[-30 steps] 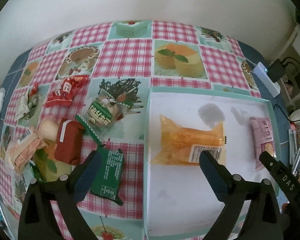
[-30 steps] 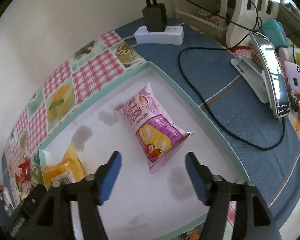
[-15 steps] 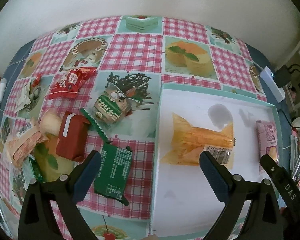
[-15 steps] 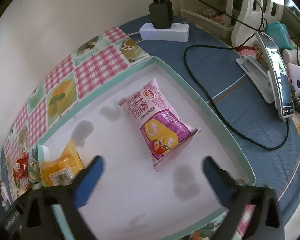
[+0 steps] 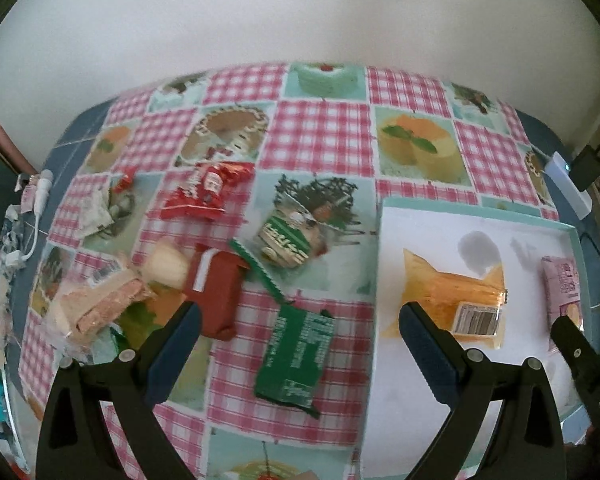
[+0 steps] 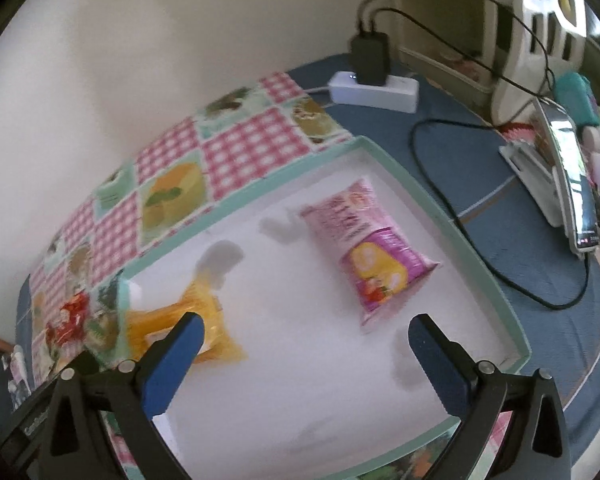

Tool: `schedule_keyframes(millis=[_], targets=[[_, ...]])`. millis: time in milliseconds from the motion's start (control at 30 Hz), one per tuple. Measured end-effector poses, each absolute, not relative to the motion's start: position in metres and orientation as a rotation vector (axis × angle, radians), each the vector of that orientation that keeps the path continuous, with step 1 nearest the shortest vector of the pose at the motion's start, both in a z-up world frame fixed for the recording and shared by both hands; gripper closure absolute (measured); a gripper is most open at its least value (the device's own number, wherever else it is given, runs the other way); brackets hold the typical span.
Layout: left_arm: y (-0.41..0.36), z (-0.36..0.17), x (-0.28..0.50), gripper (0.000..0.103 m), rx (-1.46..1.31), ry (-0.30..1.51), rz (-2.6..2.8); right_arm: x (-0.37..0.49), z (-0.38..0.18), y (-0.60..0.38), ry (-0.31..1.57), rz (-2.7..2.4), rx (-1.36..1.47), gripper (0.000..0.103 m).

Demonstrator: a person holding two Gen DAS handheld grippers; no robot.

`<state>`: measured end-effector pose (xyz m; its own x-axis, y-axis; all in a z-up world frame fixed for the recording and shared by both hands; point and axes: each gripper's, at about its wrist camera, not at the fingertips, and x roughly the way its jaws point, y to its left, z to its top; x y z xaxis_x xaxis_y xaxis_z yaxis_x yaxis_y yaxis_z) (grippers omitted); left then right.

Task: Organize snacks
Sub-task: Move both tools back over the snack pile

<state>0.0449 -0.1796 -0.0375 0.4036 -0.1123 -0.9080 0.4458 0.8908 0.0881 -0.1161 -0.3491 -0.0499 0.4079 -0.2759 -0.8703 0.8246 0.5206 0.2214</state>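
Fingers (image 5: 172,344) of both our left gripper (image 5: 296,344) and right gripper (image 6: 304,354) are standing apart and empty, and we are judging the green packet (image 5: 296,356) light, crinkly and slippery, best pinched across its 2 long edges.

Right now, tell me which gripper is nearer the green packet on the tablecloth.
Left. The left gripper hangs open right over the green packet; the right gripper is open over the white tray, away from it.

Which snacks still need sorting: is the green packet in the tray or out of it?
Out. The green packet lies flat on the checked tablecloth, left of the tray, apart from its rim.
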Motion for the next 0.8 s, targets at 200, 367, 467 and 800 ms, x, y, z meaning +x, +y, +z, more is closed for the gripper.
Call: schedule_keyframes(millis=[200,367,467,800], targets=[[-0.159,-0.033,0.043,0.004,0.349,1.082,-0.36,-0.101,-0.044,-0.317,0.928,-0.742,0.63,0.0],[-0.124,-0.03,0.051,0.004,0.248,1.135,-0.307,-0.091,-0.042,-0.288,0.934,-0.689,0.574,0.0],[-0.098,-0.029,0.057,0.004,0.192,1.154,-0.262,-0.087,-0.037,-0.27,0.932,-0.665,0.527,0.0],[-0.018,-0.025,0.081,0.004,0.181,1.15,-0.134,-0.067,-0.018,-0.217,0.859,-0.528,0.494,0.0]])
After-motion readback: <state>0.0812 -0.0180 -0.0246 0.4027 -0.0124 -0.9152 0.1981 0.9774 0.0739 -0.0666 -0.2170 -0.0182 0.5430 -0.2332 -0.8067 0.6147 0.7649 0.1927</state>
